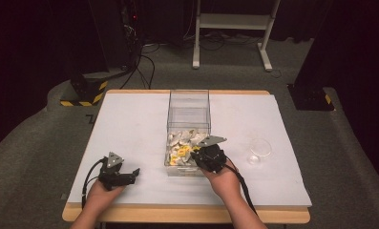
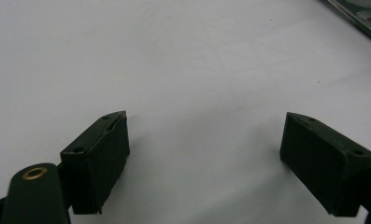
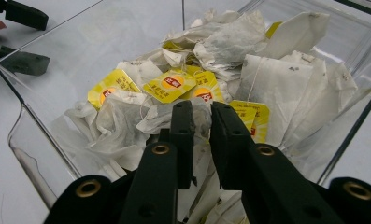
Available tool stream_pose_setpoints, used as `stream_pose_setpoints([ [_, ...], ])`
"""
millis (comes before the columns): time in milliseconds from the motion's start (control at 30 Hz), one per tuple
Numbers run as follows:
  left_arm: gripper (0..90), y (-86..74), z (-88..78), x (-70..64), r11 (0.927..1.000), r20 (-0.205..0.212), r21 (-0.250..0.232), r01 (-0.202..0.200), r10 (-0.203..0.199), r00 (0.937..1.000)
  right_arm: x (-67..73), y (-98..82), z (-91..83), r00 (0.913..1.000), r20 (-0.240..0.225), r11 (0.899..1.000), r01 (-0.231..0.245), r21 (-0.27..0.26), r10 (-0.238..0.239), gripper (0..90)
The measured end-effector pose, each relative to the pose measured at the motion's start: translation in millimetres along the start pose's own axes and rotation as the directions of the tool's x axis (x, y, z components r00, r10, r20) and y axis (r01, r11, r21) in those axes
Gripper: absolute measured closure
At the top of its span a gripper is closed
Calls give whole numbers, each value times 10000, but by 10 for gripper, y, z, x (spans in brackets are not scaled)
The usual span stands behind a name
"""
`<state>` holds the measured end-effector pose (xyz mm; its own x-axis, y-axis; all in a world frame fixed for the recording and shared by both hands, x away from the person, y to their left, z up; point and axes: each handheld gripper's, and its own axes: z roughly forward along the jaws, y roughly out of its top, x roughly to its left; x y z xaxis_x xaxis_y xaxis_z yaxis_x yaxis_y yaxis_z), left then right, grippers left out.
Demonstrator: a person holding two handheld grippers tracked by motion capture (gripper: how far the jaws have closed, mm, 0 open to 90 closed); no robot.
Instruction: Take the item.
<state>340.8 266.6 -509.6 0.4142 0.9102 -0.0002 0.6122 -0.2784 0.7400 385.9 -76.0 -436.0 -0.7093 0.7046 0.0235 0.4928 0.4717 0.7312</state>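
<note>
A clear plastic box (image 1: 189, 95) stands in the middle of the white table, with a heap of white tea bags (image 1: 183, 142) with yellow tags in its near end. My right gripper (image 1: 194, 157) reaches over the near wall into the heap. In the right gripper view its jaws (image 3: 203, 116) stand almost together, pinching a white tea bag (image 3: 155, 119) at their tips. My left gripper (image 1: 130, 175) rests low over the bare table left of the box, its jaws (image 2: 204, 149) wide apart with nothing between them.
A small clear cup (image 1: 259, 149) sits on the table right of the box. The box's corner (image 2: 360, 14) shows at the top right of the left gripper view. Bare white table surface (image 1: 130, 129) lies left of the box.
</note>
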Motion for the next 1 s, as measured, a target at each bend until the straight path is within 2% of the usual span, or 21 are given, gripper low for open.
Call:
stream_pose_setpoints([
  [200,163,0,0,1,10000,-7,-1,-23,23,10000,9,-32,-19,9999,78,9999,111,-131,-110,880],
  [433,162,0,0,1,10000,-8,-2,-21,21,10000,18,-73,-40,9999,97,9991,55,-411,-51,890],
  [767,163,0,0,1,10000,-7,0,-22,22,10000,56,-106,-181,9993,372,9900,41,-1411,12,891],
  [1000,162,0,0,1,10000,-15,-2,-18,18,10000,39,-147,-248,9988,454,9834,-86,-1813,171,891],
])
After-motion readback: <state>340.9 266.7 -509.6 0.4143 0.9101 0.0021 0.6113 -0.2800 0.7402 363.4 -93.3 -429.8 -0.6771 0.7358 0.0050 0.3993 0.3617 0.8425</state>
